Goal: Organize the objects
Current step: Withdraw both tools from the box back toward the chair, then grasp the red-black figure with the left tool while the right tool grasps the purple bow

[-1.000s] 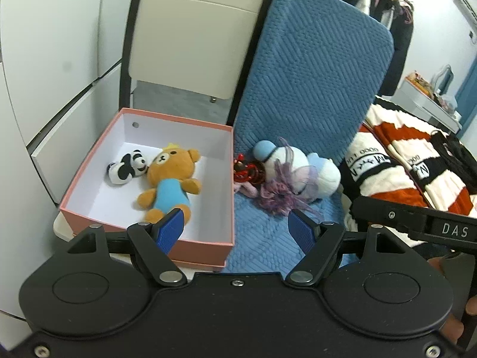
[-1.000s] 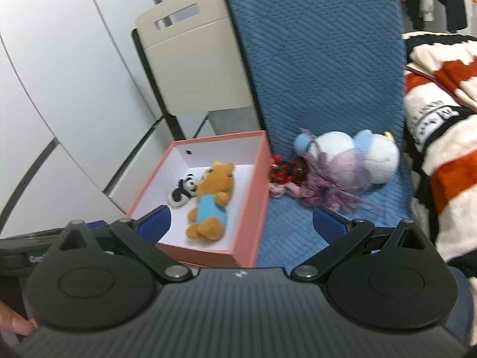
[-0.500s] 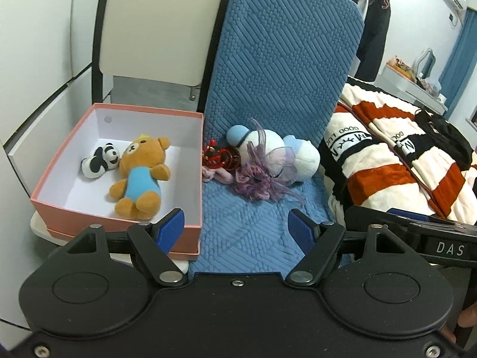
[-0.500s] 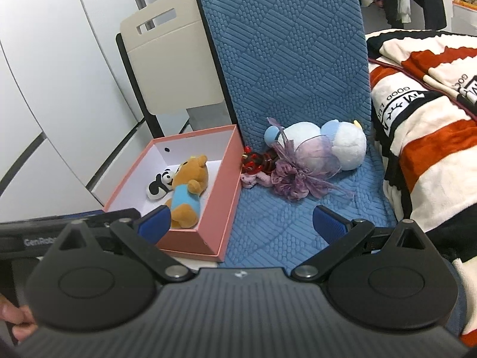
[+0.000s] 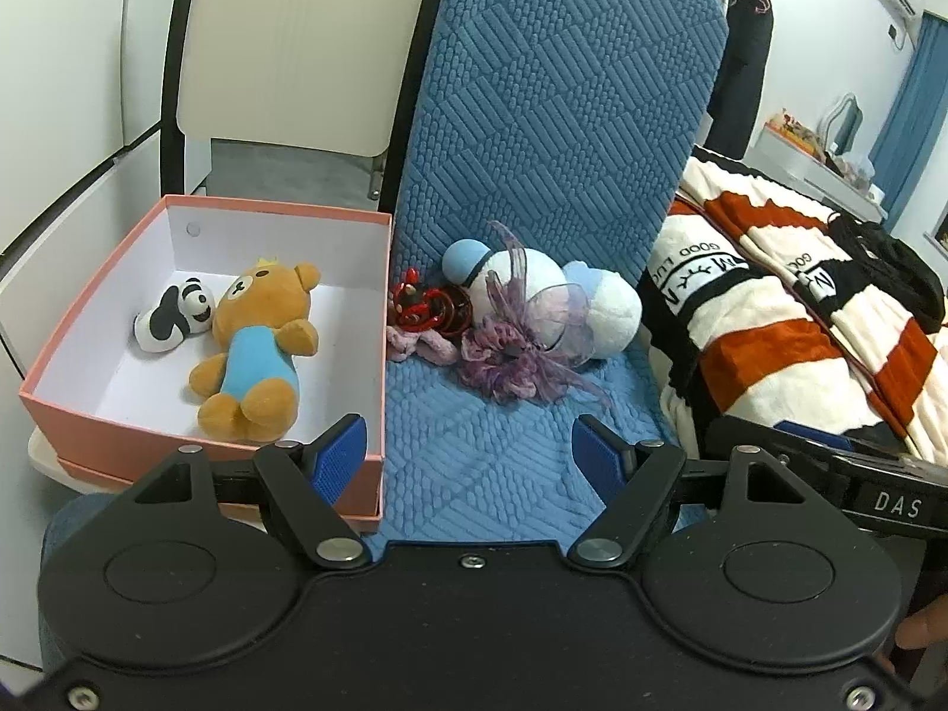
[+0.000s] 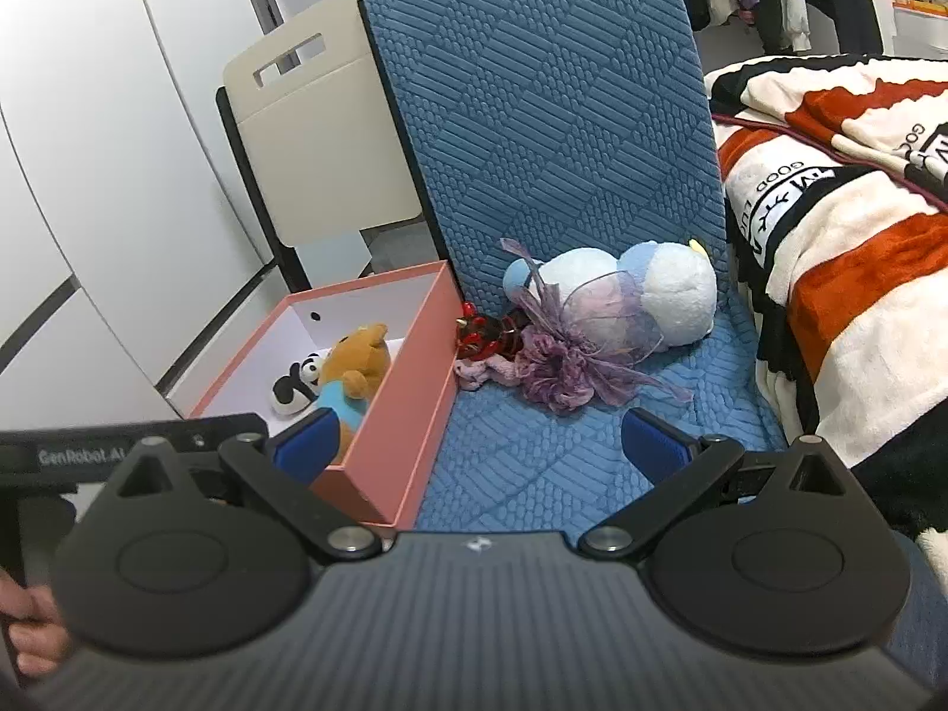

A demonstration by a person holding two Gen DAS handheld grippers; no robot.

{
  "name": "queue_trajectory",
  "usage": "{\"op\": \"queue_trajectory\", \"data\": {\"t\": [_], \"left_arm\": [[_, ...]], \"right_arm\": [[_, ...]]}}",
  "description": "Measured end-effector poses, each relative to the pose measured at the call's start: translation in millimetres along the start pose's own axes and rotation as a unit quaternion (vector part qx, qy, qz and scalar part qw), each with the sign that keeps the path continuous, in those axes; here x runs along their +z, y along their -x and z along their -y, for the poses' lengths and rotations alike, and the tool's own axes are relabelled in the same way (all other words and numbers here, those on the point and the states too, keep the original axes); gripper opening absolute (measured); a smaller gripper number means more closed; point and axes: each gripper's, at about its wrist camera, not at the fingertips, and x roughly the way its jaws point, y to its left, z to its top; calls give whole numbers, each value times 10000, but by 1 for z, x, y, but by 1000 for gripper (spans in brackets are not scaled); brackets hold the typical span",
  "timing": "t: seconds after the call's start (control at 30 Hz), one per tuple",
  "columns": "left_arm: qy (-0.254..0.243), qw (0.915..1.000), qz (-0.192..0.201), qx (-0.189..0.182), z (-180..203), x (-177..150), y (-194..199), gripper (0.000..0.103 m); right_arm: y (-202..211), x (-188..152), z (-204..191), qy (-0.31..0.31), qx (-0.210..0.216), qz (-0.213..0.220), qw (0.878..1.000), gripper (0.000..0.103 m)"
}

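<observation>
In the left wrist view, the pink box (image 5: 195,409) sits on the pale chair to the left of the blue cushion (image 5: 503,462). Two toys are already in it: the brown bear (image 5: 255,343) lying on its back mid-box, and the small panda (image 5: 175,320) touching the bear's head side. Left gripper (image 5: 471,453) has its jaws spread wide with nothing between them, hanging over the front of the cushion next to the box's near corner.

Still out on the cushion, bunched against the backrest: white-and-blue plush (image 5: 551,302), purple flower piece (image 5: 521,355) lying across its front, red trinket (image 5: 429,308) just beside the box wall, and a pinkish soft item (image 5: 420,343) under the trinket. The trinket and pinkish item are too tangled to identify further.

In the right wrist view, same layout from further right. Right gripper (image 6: 480,441) is also spread wide and empty, aimed at the bare cushion in front of the pile. Box (image 6: 409,415) shows bear (image 6: 355,367) and panda (image 6: 296,388) inside; plush (image 6: 640,302), flower piece (image 6: 569,367) and red trinket (image 6: 486,332) outside. Striped blanket (image 6: 841,237) is on the right, touching the cushion edge.

My read: about a third done, two items boxed and roughly four left. The box has room. Neither claw is committed to a target yet; the flower piece is nearest to both.
</observation>
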Motion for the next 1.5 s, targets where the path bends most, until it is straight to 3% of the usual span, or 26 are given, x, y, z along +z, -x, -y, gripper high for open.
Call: {"op": "queue_trajectory", "data": {"t": [0.57, 0.9, 1.13, 1.33, 1.5], "left_arm": [[-138, 9997, -188, 29, -5, -19, -60, 75], [-225, 9994, -257, 35, 3, -12, -81, 75], [-885, 9952, -373, 180, 13, 10, -102, 75], [-1564, 9860, -514, 273, 26, 32, -127, 75], [-2044, 9758, -690, 358, 37, 50, -155, 75]], "right_arm": [[-44, -27, 17, 302, -65, 109, 9995, 103], [-51, -28, 32, 64, -94, 120, 9999, 103], [-76, -21, 40, -93, -87, -13, 9999, 103], [-103, -9, 49, -185, -62, -85, 9998, 103], [-128, 4, 63, -513, 201, -231, 9982, 100]]}}
